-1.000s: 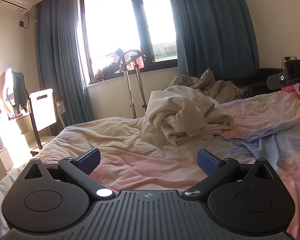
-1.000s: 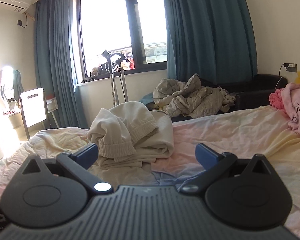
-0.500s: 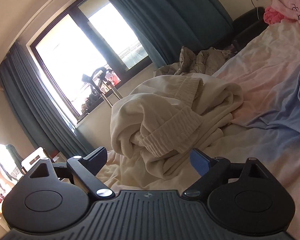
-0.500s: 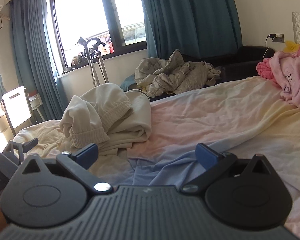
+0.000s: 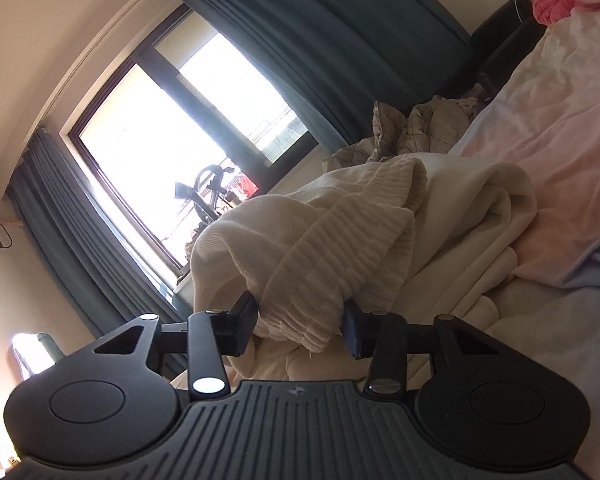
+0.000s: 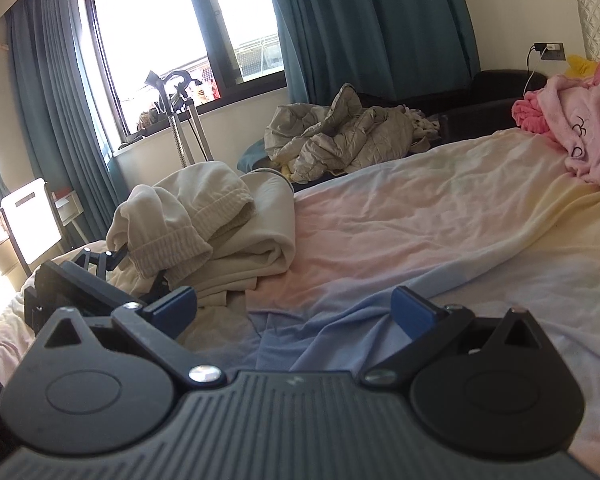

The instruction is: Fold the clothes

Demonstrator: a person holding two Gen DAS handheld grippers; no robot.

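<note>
A crumpled cream garment [image 5: 360,240] with a ribbed hem lies in a heap on the bed [image 6: 420,216]; it also shows in the right wrist view [image 6: 204,220]. My left gripper [image 5: 300,324] is tilted and its two fingers press on the ribbed hem from both sides. The left gripper shows in the right wrist view [image 6: 138,264] at the heap's near left side. My right gripper [image 6: 294,310] is open and empty, low over the blue part of the sheet, to the right of the heap.
A pink garment [image 6: 580,128] lies at the bed's far right. A grey quilted jacket [image 6: 340,136] is piled beyond the bed near a dark sofa [image 6: 492,96]. Crutches [image 6: 180,120] lean under the window. A white chair [image 6: 28,220] stands at left.
My left gripper moved forward onto the cream heap, tilted, and closed on its ribbed hem. My right gripper shifted right and lower over the blue sheet, staying open.
</note>
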